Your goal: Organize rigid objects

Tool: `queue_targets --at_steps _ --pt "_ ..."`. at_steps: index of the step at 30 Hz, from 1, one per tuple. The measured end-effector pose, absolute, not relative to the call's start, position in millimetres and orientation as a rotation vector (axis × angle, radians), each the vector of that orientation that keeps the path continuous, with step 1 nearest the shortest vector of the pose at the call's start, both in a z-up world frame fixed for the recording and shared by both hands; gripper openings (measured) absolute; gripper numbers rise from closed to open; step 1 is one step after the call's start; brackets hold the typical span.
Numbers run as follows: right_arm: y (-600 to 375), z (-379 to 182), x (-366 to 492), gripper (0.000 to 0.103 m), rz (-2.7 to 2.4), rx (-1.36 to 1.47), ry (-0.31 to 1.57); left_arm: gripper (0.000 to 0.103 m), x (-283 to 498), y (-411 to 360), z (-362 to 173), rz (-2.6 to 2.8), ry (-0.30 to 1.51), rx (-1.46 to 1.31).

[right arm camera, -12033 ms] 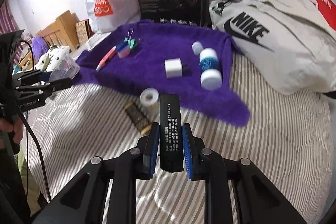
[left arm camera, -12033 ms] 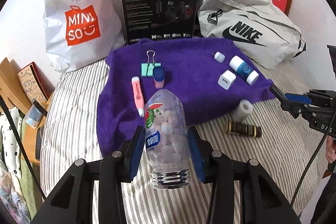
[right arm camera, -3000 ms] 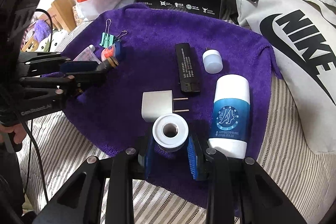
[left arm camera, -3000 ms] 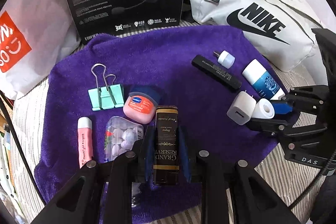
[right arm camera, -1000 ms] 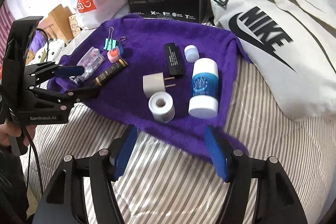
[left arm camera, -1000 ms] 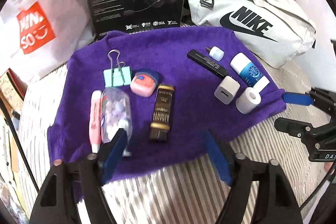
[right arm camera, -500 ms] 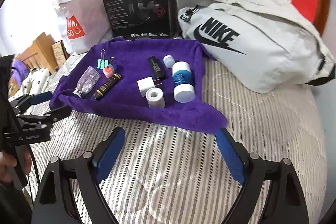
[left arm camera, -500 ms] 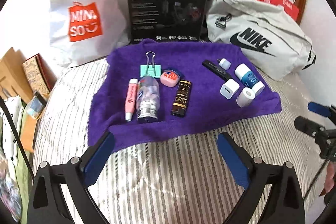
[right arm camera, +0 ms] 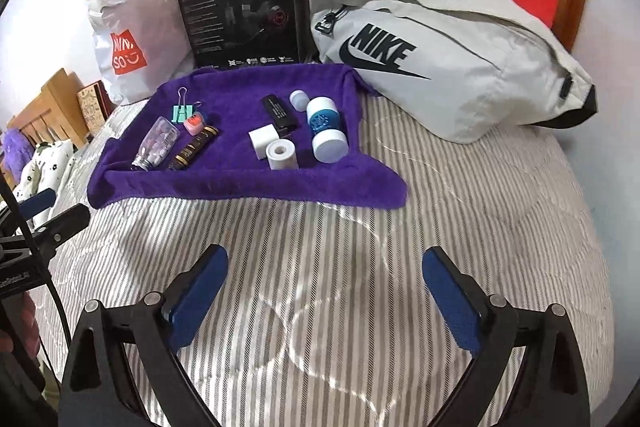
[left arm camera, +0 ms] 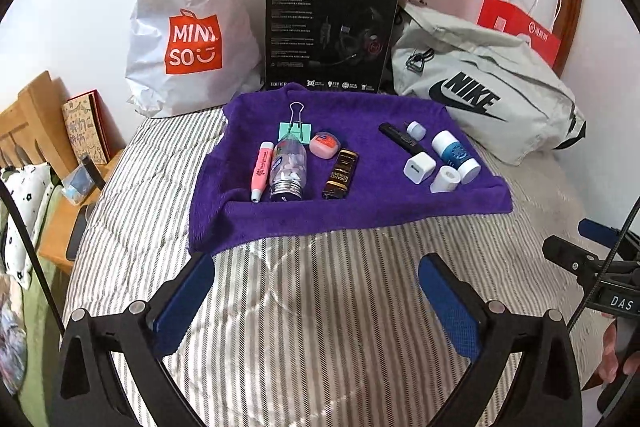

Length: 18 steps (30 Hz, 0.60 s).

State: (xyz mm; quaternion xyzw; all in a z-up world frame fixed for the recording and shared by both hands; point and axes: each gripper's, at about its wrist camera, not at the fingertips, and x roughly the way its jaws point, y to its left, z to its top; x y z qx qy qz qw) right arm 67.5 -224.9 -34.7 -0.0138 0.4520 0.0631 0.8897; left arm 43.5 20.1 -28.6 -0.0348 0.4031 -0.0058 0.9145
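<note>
Items: ten small objects on the purple towel point(left arm camera: 360, 211), two clusters of five
Direction: towel at 12 o'clock from both tongs, well apart
Axes: bottle point(left arm camera: 289, 169) and dark tube point(left arm camera: 341, 174) lie along 12–6
Left gripper point(left arm camera: 316, 295): spread wide, empty
Right gripper point(right arm camera: 326, 291): spread wide, empty
Nearer: left cluster to left, right cluster to right

A towel point(left arm camera: 360, 211) lies on the bed point(left arm camera: 320, 287). On its left part, from left to right, lie a pen point(left arm camera: 262, 165), a bottle point(left arm camera: 289, 169) and a lighter point(left arm camera: 341, 174), with a binder clip point(left arm camera: 295, 131) and a tin point(left arm camera: 325, 145) farther back. On the right part, a plug point(left arm camera: 418, 167) and a tape roll point(left arm camera: 445, 179) lie near, a tube point(left arm camera: 456, 155) to their right, and a flat stick point(left arm camera: 402, 139) and a small cap point(left arm camera: 415, 129) behind. A shopping bag point(left arm camera: 188, 39), a box point(left arm camera: 330, 27) and a sling bag point(left arm camera: 488, 91) stand behind the towel.
</note>
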Motion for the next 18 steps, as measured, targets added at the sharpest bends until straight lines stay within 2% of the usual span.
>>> queue_targets --at_steps 6,18 --pt "-227.1 -29.6 54.5 0.100 0.132 -0.024 0.913 0.103 32.7 12.3 -23.5 0.031 0.816 -0.044" --pt "-231.9 -27.2 38.4 0.101 0.142 -0.026 0.906 0.103 26.5 8.7 -19.0 0.067 0.826 -0.026"
